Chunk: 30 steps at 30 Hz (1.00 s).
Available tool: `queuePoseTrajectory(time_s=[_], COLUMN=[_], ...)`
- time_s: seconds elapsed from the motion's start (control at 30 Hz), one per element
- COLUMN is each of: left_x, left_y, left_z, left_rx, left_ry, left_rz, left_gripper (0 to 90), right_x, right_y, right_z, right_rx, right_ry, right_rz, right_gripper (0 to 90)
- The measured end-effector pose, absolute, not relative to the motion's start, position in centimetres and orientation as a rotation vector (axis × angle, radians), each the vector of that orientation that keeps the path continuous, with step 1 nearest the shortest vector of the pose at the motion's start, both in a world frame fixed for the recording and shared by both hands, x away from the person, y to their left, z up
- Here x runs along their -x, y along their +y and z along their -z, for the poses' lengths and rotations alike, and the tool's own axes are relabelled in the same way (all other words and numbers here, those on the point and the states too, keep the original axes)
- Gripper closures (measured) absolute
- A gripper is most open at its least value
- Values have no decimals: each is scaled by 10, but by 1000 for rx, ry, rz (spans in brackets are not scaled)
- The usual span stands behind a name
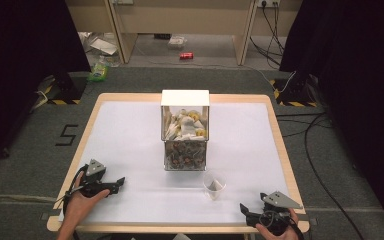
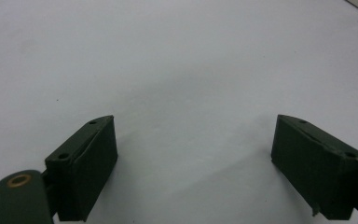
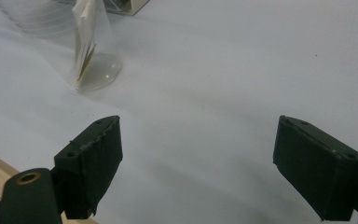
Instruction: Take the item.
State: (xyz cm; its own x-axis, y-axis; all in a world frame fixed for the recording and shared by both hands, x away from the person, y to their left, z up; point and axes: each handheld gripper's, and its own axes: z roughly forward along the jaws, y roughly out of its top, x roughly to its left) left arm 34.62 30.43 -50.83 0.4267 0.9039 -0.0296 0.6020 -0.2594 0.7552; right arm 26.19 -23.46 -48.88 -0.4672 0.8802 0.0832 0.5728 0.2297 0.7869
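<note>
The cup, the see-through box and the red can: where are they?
cup (image 1: 214, 186): high view, on its clear side wall.
see-through box (image 1: 185, 150): high view, on its front wall.
red can (image 1: 186, 55): high view, on its side, on the floor behind the table.

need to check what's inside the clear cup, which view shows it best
The right gripper view: the clear cup stands close ahead of the open right tool, with a folded paper packet upright inside. The high view shows the cup whole but small. The left gripper view shows bare white table between its jaws.
</note>
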Motion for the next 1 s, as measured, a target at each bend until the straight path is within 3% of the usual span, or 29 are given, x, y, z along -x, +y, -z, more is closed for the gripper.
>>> queuePoseTrajectory(time_s=[1.0], left_x=[-346], left_y=[304], left_z=[508], left_rx=[-1971], left_ry=[1271], left_rz=[-543], left_gripper=[135], right_x=[-241], right_y=[-233], right_z=[488], right_rx=[-1316], right_ry=[2139], right_rz=[-1060], right_gripper=[167])
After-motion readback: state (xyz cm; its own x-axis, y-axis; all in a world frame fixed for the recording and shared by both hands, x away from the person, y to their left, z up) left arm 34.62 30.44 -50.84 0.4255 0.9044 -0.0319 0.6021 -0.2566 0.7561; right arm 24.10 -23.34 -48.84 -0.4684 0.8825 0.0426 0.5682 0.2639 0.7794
